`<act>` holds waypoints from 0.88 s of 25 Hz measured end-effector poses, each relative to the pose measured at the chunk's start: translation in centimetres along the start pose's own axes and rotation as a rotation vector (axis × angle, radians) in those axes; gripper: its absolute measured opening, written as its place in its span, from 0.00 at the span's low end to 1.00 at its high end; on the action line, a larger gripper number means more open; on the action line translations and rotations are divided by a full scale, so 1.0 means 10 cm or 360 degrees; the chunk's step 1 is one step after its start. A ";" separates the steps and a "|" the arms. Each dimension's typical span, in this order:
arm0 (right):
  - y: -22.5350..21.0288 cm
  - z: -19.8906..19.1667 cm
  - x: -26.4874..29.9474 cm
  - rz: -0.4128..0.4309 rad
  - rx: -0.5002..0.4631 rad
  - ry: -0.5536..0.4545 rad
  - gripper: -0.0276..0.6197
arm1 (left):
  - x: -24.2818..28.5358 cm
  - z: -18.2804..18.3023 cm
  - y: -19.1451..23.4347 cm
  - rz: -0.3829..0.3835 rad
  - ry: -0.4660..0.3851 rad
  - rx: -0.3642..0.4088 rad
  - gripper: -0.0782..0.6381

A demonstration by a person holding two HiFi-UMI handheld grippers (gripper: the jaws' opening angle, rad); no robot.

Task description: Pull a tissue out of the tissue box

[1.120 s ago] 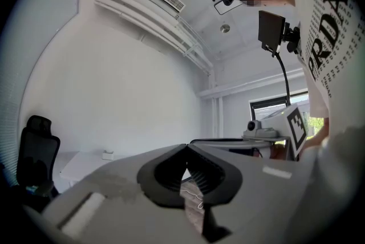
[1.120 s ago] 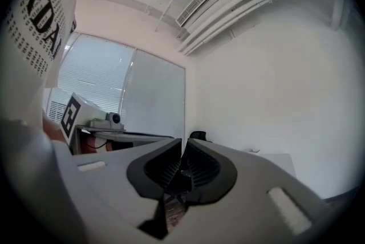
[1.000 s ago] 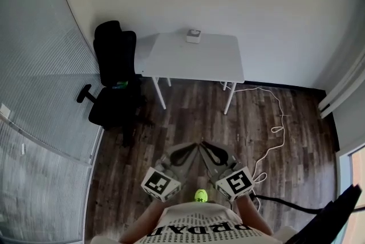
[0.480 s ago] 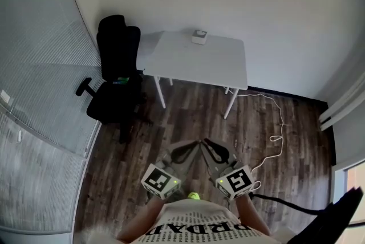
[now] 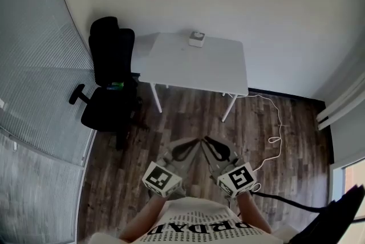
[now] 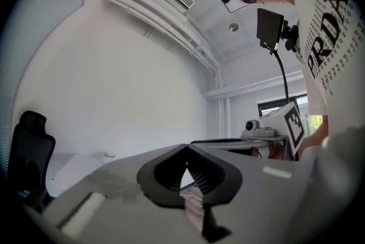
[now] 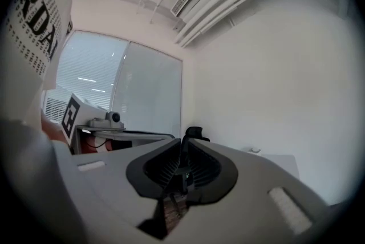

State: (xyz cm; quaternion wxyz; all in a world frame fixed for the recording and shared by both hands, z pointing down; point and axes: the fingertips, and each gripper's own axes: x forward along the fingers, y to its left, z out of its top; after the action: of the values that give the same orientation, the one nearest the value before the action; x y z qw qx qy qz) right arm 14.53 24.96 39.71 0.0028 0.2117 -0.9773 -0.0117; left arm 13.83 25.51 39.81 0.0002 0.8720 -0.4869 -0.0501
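A small white tissue box stands at the far edge of a white table, well ahead of me across the wooden floor. It also shows tiny in the left gripper view and the right gripper view. Both grippers are held level close to the person's body, their tips nearly touching each other. The left gripper has its tips together and holds nothing. The right gripper has just been closing; a narrow slit stays between its fingers, with nothing in it.
A black office chair stands left of the table. A white cable trails over the floor at the right. A glass wall with blinds runs along the left side. A dark object sits at the bottom right corner.
The head view has shifted; the table and chair look slightly nearer. The green shoe tip below the grippers is out of sight now. Both grippers keep the same pose before the body.
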 end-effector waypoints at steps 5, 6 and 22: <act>-0.21 0.16 0.37 -0.0035 0.0008 -0.0007 0.10 | 0.17 0.18 0.38 -0.0045 -0.0041 -0.0015 0.10; -0.24 0.19 0.44 -0.0045 0.0002 -0.0012 0.10 | 0.19 0.19 0.46 -0.0061 -0.0038 0.0009 0.10; -0.53 0.19 1.47 -0.0167 0.0004 -0.0023 0.14 | 0.30 0.21 1.56 -0.0186 -0.0052 0.0013 0.15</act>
State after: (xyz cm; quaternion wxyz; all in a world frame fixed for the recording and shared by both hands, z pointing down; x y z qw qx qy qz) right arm 3.28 14.13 37.73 -0.0050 0.2627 -0.9648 -0.0122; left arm 1.92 14.89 38.19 -0.0144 0.8980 -0.4354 -0.0623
